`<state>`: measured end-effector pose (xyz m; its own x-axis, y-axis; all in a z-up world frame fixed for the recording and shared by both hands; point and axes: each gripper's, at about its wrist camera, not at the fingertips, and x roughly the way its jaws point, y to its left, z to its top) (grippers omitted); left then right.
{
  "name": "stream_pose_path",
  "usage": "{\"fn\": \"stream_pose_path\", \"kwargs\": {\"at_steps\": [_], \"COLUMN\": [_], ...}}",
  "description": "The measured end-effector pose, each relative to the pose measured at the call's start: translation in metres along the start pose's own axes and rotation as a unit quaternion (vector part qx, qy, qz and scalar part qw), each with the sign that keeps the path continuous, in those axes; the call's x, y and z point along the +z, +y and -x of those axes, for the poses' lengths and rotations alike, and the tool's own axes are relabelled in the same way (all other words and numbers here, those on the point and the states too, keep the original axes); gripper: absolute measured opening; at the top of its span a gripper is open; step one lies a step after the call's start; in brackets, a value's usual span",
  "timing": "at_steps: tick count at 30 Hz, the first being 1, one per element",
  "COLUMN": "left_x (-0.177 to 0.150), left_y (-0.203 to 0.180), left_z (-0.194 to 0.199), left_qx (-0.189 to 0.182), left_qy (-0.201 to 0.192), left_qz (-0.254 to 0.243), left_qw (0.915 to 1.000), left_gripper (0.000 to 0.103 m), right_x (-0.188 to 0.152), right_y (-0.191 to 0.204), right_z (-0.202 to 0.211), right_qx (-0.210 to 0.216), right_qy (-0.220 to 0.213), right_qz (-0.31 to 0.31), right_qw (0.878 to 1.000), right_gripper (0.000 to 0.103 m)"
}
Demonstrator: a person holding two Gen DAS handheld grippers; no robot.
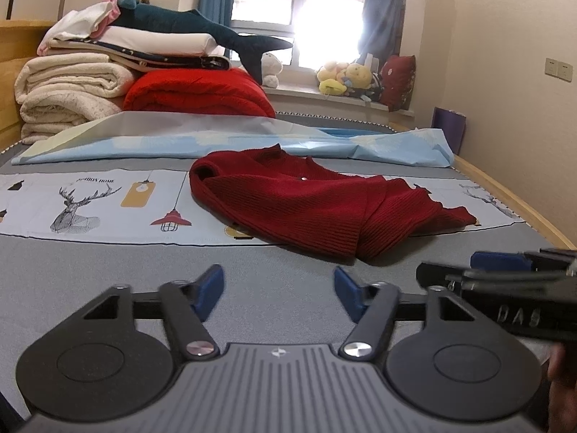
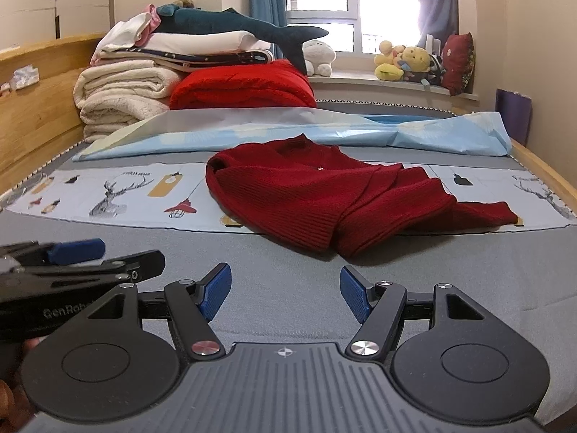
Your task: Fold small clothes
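A dark red ribbed knit sweater (image 1: 313, 202) lies rumpled on the bed, partly on a pale printed cloth with deer and lamp drawings (image 1: 90, 198) and partly on the grey mattress cover (image 1: 108, 263). Its near hem spills over the edge of the printed cloth toward the cameras, and one sleeve (image 2: 479, 209) trails off to the right. A small pale button shows near its middle.

The left tongs (image 1: 277, 294) hover low over the grey cover, short of the sweater, with blue pads apart and nothing between them. The right tongs (image 2: 285, 290) sit just beside them, likewise spread wide and empty. Each wrist view catches the other tool at its edge.

Judging from this, folding has not begun: the garment is neither spread flat nor gripped, so the step in hand is the approach. The next move probably calls for both tongs to reach forward to the near hem or the two sides, pinch the knit without catching the printed cloth beneath, and pull the sweater flat before any fold. The trailing sleeve will likely need laying across the body first.

Behind, folded cream blankets (image 1: 68, 97), a red quilt (image 1: 198, 93) and a dark teal plush shark (image 1: 202, 29) are stacked well clear.
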<state>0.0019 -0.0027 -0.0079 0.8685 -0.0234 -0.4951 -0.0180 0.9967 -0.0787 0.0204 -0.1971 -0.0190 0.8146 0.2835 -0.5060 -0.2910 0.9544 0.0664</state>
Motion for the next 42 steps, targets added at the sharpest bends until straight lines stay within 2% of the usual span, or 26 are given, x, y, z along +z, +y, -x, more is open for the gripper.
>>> {"fn": "stream_pose_path", "kwargs": {"at_steps": [3,6,8,11,14,16,17,20,24,27,28,29,32,34,35,36,37,38,40,42], "left_x": [-0.001,0.000,0.002,0.008,0.019,0.027,0.030,0.041,0.050,0.053,0.054,0.054,0.052,0.047,0.045,0.044,0.048,0.052,0.057,0.068], "left_y": [0.000,0.002,0.004,0.010,0.014,0.016,0.017,0.021,0.029,0.042,0.047,0.051,0.063,0.068,0.068,0.065,0.061,0.058,0.060,0.069], "left_z": [0.005,0.007,0.004,-0.012,-0.035,-0.058,-0.074,-0.123,-0.191,-0.239,-0.254,-0.268,-0.297,-0.314,-0.322,-0.328,-0.331,-0.334,-0.335,-0.321], "left_qx": [-0.005,-0.006,-0.009,-0.013,-0.014,-0.015,-0.013,-0.009,-0.002,0.007,0.012,0.016,0.022,0.003,-0.007,-0.012,-0.007,-0.010,-0.020,-0.033], "left_qy": [-0.009,-0.015,-0.003,0.028,0.046,0.058,0.064,0.077,0.093,0.113,0.119,0.127,0.140,0.159,0.173,0.184,0.185,0.189,0.208,0.201], "left_qz": [-0.004,-0.011,-0.008,0.006,0.013,0.017,0.023,0.046,0.101,0.176,0.197,0.222,0.289,0.336,0.348,0.346,0.330,0.315,0.306,0.283], "left_qw": [0.9999,0.9998,0.9999,0.9995,0.9988,0.9981,0.9976,0.9959,0.9905,0.9779,0.9730,0.9666,0.9468,0.9285,0.9213,0.9197,0.9257,0.9301,0.9288,0.9372], "left_gripper": [0.050,0.033,0.022,0.012,0.011,0.011,0.011,0.011,0.011,0.017,0.027,0.042,0.047,0.048,0.047,0.047,0.040,0.016,0.010,0.009], "right_x": [0.016,0.046,0.066,0.082,0.073,0.063,0.063,0.067,0.067,0.072,0.075,0.075,0.077,0.078,0.078,0.078,0.078,0.078,0.078,0.079], "right_y": [-0.013,-0.034,-0.049,-0.074,-0.101,-0.113,-0.114,-0.111,-0.119,-0.129,-0.130,-0.132,-0.139,-0.143,-0.144,-0.146,-0.146,-0.147,-0.148,-0.151], "right_z": [0.008,0.018,0.019,0.009,-0.012,-0.026,-0.028,-0.021,-0.031,-0.032,-0.031,-0.030,-0.033,-0.035,-0.035,-0.036,-0.037,-0.037,-0.038,-0.039], "right_qx": [0.009,0.026,0.025,0.019,-0.005,-0.020,-0.024,-0.004,0.006,0.009,0.008,0.007,0.005,0.002,0.000,-0.002,-0.004,-0.006,-0.012,-0.022], "right_qy": [-0.014,-0.045,-0.073,-0.105,-0.106,-0.066,-0.060,-0.100,-0.080,-0.083,-0.085,-0.086,-0.082,-0.080,-0.079,-0.077,-0.076,-0.076,-0.075,-0.073], "right_qz": [-0.027,-0.036,-0.014,0.011,-0.008,-0.030,-0.032,-0.008,-0.002,-0.010,-0.012,-0.016,-0.028,-0.033,-0.035,-0.037,-0.039,-0.041,-0.045,-0.054], "right_qw": [1.000,0.998,0.997,0.994,0.994,0.997,0.997,0.995,0.997,0.996,0.996,0.996,0.996,0.996,0.996,0.996,0.996,0.996,0.996,0.996], "right_gripper": [0.067,0.055,0.039,0.033,0.033,0.031,0.031,0.031,0.031,0.031,0.031,0.031,0.031,0.031,0.031,0.031,0.031,0.031,0.031,0.031]}}
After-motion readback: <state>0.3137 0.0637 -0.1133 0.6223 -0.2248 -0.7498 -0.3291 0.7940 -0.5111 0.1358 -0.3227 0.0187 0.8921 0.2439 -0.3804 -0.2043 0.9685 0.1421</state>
